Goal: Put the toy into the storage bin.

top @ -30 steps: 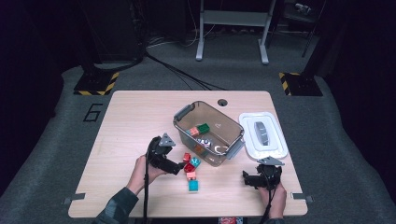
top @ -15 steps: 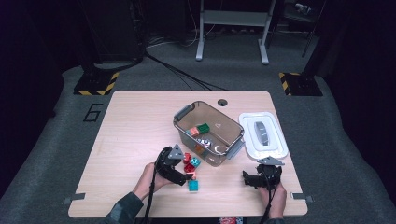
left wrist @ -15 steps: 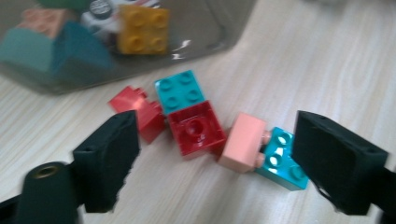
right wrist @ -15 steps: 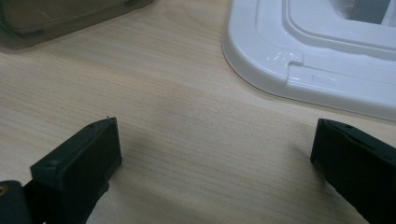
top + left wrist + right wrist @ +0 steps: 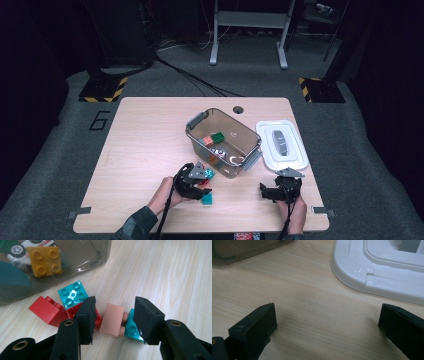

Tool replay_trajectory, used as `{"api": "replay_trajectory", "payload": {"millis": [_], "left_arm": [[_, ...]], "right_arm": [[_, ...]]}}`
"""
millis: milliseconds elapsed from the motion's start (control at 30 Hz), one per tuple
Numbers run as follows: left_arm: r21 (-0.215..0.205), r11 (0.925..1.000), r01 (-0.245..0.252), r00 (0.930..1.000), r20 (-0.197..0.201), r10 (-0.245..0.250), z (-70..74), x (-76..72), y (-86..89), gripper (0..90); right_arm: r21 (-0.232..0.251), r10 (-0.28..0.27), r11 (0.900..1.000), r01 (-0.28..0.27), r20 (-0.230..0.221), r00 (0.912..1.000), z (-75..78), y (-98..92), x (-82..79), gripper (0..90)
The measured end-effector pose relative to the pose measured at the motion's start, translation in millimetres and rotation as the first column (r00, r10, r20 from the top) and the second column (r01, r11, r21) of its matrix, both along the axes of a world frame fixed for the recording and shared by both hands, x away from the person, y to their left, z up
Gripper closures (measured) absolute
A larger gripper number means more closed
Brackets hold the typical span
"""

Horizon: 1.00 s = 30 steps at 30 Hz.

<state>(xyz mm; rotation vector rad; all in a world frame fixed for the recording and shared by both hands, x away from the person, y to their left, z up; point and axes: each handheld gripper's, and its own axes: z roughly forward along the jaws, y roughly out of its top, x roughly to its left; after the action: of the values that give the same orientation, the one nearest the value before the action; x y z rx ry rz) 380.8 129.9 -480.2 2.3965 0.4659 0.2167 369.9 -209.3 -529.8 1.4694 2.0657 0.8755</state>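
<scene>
My left gripper (image 5: 115, 305) is open and low over the table, its jaws straddling a pink brick (image 5: 112, 319) joined to a teal brick (image 5: 130, 328). The right jaw looks to touch the teal one. Just beyond lie a red brick (image 5: 46, 311) and a teal brick (image 5: 73, 293) on another red piece. In the high view this gripper (image 5: 200, 188) sits by the bricks in front of the clear bin (image 5: 196, 121). My right gripper (image 5: 265, 192) rests open on bare wood (image 5: 327, 315), near the table's front right.
The clear bin holds a yellow brick (image 5: 45, 260), a toy car (image 5: 17, 248), a green brick (image 5: 217, 136) and an orange one (image 5: 207, 141). A white lid (image 5: 295, 159) lies right of the bin, close to my right gripper (image 5: 327, 315).
My left gripper has moved right and toward the table's near edge, coming down around the pink and teal bricks. The right gripper has stayed put.
</scene>
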Motion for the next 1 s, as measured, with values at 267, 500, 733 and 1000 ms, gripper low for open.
{"api": "replay_trajectory", "payload": {"millis": [267, 500, 733, 1000], "left_arm": [[0.017, 0.9998, 0.012, 0.9997, -0.019, -0.012, -7.0, 3.0, -4.8, 59.9], [0.007, 0.9999, 0.010, 0.9995, -0.030, -0.010, -8.8, 5.2, -0.8, 65.1], [0.005, 0.9999, 0.013, 0.9995, -0.030, -0.013, -8.8, 4.4, 0.7, 65.8], [-0.026, 0.9997, -0.001, 0.9999, -0.014, 0.001, -3.0, 3.0, 5.2, 72.3]], "right_arm": [[0.000, 0.000, 1.000, 0.000, 0.000, 1.0000, 0.0, 0.0, 0.0, 1.1], [0.000, 0.000, 1.000, 0.000, 0.000, 1.0000, 0.0, 0.0, 0.0, 1.1], [0.000, 0.000, 1.000, 0.000, 0.000, 1.0000, 0.0, 0.0, 0.0, 1.1], [0.000, 0.000, 1.000, 0.000, 0.000, 1.0000, 0.0, 0.0, 0.0, 1.1]]}}
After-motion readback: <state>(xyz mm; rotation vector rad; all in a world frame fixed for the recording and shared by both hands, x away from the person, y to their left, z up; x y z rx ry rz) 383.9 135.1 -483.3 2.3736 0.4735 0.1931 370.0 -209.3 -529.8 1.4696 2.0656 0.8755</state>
